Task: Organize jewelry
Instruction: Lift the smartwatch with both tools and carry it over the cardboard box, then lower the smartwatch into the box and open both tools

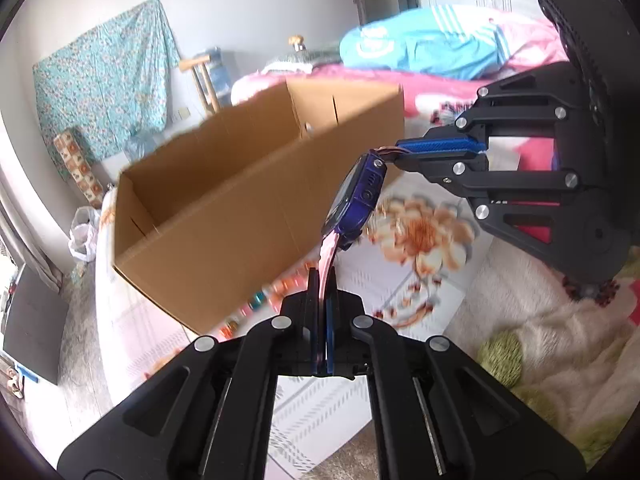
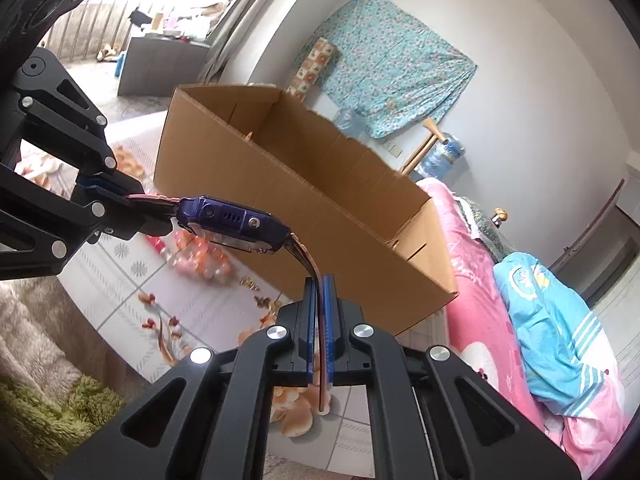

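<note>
A purple-blue watch with pink straps hangs in the air between both grippers, in front of an open cardboard box. In the left wrist view my left gripper is shut on the lower strap, and my right gripper comes in from the right, shut on the upper strap. In the right wrist view the watch lies side-on. There my right gripper clamps one strap and my left gripper clamps the other. Blurred orange and pearl beads lie on the floral sheet beside the box.
The box stands on a floral sheet over a bed. A pink quilt and a blue cushion lie on the right. A cream and green fluffy blanket covers the near side. Small gold pieces lie near the box.
</note>
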The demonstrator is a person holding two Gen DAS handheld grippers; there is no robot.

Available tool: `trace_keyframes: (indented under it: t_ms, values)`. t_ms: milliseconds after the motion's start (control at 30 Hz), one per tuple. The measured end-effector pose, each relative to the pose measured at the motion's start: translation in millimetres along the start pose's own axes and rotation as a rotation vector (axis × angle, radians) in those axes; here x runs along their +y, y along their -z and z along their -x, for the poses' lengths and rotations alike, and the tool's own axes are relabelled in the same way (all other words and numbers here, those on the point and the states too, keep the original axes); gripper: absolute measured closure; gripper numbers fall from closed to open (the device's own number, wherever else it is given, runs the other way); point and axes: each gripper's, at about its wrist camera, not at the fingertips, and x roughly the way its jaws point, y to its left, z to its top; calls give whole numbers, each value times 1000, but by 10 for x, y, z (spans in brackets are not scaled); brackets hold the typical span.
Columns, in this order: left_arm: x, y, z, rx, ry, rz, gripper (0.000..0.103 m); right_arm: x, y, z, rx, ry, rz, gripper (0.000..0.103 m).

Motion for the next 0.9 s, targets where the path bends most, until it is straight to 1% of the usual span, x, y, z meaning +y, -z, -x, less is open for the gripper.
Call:
trace_keyframes:
  t_ms: [100,167,200,267,333,367,400,467,500,533,600,667,700,767,833,867,900]
  values:
    - [153,-269,207,-57,0,17,101,-280,-243,112,-63,-5,-59,99]
    - [327,-486,272,-77,26,50,101,-528,-492,84,-92,-22,-86,99]
    - [449,-611,266,-72,44,76,101,-645,-627,23,-97,-49,-94,99]
    - [729,-850,150,-14,81,147,101,-916,-889,-204,-69,-143,-128,99]
    - [1022,-1044,-66,70,144,228,101,-1168,-1147,-597,9,-253,-156,99]
    - [1175,-1124,-238,126,178,270,101,-1264,-1243,-823,63,-301,-170,99]
    - [1334,-1175,-412,185,207,314,101,-1326,-1315,-1106,152,-382,-170,99]
    - [1583,-1206,-827,326,258,396,101,-1349,-1392,-1617,300,-451,-167,99]
    - [1653,-1205,-1024,390,253,411,101,-1309,-1391,-1881,384,-498,-149,99]
    - [1706,-1192,-1202,444,259,422,101,-1282,-1384,-2114,444,-505,-139,99]
    - [1793,-1111,-1555,563,297,482,101,-1161,-1352,-2487,558,-544,-92,99]
    - [1819,-1078,-1894,651,311,515,101,-998,-1317,-2723,658,-585,-70,99]
    - [1818,-1020,-2008,691,307,522,101,-945,-1290,-2853,708,-603,-53,99]
    - [1842,-972,-2161,737,294,530,100,-875,-1271,-3029,746,-593,-12,98]
    - [1873,-970,-2284,769,257,523,95,-833,-1225,-3190,793,-598,-2,94]
    - [1884,-961,-2323,781,241,523,89,-825,-1205,-3250,805,-573,5,93]
    - [1893,-957,-2346,785,230,521,82,-822,-1190,-3304,813,-567,12,92]
